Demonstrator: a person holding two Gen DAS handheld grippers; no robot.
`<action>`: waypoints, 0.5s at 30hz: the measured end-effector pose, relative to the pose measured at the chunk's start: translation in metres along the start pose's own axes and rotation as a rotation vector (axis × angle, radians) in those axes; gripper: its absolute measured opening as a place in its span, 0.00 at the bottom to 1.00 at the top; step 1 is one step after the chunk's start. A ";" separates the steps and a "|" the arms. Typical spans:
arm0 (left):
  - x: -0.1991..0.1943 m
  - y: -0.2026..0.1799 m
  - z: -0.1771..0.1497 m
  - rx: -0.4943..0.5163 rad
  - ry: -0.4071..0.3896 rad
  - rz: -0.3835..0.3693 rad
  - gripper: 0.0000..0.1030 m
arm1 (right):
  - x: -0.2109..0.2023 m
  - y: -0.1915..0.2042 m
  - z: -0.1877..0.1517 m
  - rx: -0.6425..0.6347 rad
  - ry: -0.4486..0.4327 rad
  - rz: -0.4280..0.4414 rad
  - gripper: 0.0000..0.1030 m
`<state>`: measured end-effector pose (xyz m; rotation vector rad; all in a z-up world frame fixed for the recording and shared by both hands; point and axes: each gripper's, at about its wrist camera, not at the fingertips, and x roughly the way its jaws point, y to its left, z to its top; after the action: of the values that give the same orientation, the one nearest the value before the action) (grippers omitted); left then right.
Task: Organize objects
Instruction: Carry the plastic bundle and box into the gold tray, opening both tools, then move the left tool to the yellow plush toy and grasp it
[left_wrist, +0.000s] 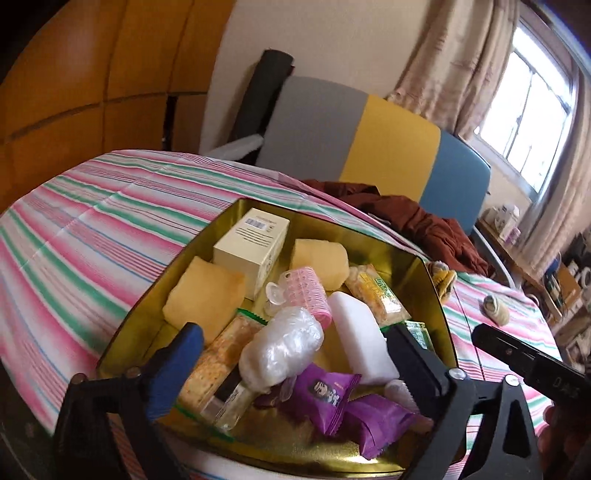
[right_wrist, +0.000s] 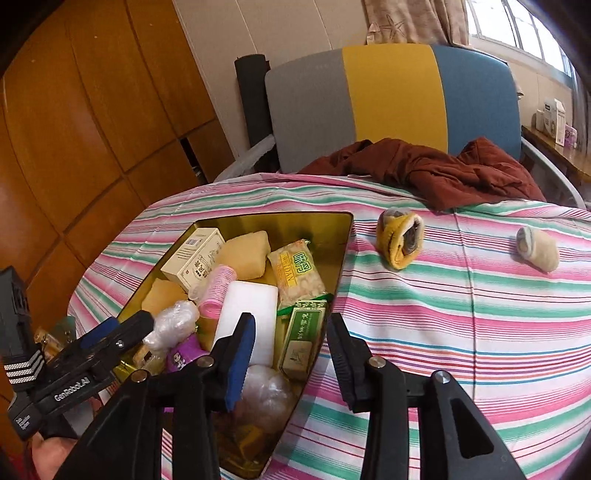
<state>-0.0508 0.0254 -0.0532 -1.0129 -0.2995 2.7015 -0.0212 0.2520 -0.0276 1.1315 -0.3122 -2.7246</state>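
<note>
- Here the gold tin (left_wrist: 436, 280) sits on the striped tablecloth (left_wrist: 92, 221), open on top and crowded with small goods.
- Toward its far left corner lies a cream carton (left_wrist: 251, 247), with one yellow sponge (left_wrist: 203, 299) at its near left and another (left_wrist: 319, 262) to its right.
- A pink hair roller (left_wrist: 306, 291) lies in the middle, touching a white foam block (left_wrist: 360, 339) on its right.
- A wrapped cracker pack (left_wrist: 376, 299) rests by the right wall of the tin, beyond the white block.
- Nearer, a clear plastic bundle (left_wrist: 280, 347) lies above two purple snack packets (left_wrist: 332, 398); a long biscuit pack (left_wrist: 218, 358) lies to its left.
- The left gripper (left_wrist: 295, 354) hangs over the near end of the tin with its jaws spread wide; nothing is pinched, though the bundle lies in the gap between them.
- The right gripper (right_wrist: 291, 354) hovers at the tin's near right rim with its jaws part open and gripping nothing; a green box (right_wrist: 303, 336) shows between the fingers.
- On the cloth to the right of the tin, a rolled yellow sock (right_wrist: 400, 236) lies near it and a rolled cream sock (right_wrist: 537, 249) well to the right.
- Beyond the table, a brown garment (right_wrist: 424, 166) is heaped in front of a grey, yellow and blue chair back (right_wrist: 391, 96).
</note>
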 end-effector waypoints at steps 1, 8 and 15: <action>-0.002 0.000 -0.001 -0.003 -0.008 0.010 1.00 | -0.002 0.000 -0.001 -0.002 -0.004 0.002 0.39; -0.015 -0.008 -0.005 0.003 -0.018 0.019 1.00 | -0.009 -0.003 -0.005 0.001 -0.002 0.011 0.39; -0.014 -0.024 -0.015 -0.007 0.024 -0.041 1.00 | -0.015 -0.019 -0.013 0.004 0.014 -0.013 0.39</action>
<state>-0.0264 0.0459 -0.0490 -1.0286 -0.3221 2.6517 -0.0029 0.2720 -0.0318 1.1572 -0.3098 -2.7274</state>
